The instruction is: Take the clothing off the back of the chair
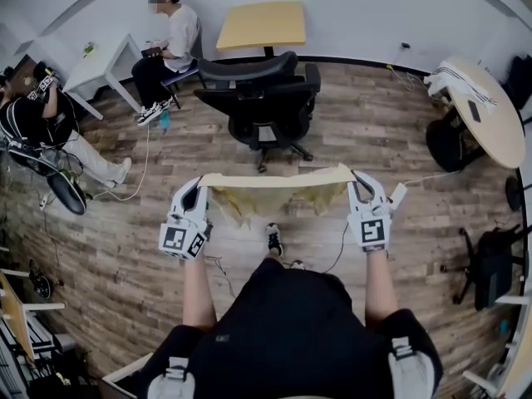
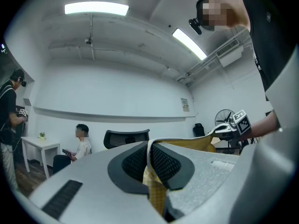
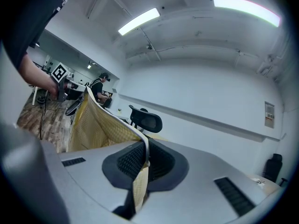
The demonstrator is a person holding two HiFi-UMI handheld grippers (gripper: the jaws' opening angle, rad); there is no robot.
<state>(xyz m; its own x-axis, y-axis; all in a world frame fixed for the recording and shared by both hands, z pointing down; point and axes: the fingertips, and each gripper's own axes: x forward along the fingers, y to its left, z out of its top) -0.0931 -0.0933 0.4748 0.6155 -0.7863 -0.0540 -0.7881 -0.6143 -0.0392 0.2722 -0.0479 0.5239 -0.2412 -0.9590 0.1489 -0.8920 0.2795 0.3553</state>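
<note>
A pale yellow garment (image 1: 274, 188) hangs stretched between my two grippers, in front of the person's body and clear of the black office chair (image 1: 264, 98). My left gripper (image 1: 199, 188) is shut on its left top corner; the cloth (image 2: 155, 190) runs between the dark pads. My right gripper (image 1: 356, 181) is shut on the right corner, with the fabric (image 3: 100, 125) trailing off to the left in the right gripper view. The chair's backrest (image 3: 145, 120) shows bare beyond the jaws.
A yellow-topped table (image 1: 262, 25) stands behind the chair. A seated person (image 1: 170, 44) is at a white table (image 1: 104, 66) at the back left; another person (image 1: 41, 123) sits at far left. A round table (image 1: 490, 106) and black chair (image 1: 490, 264) are at the right. Cables lie on the wood floor.
</note>
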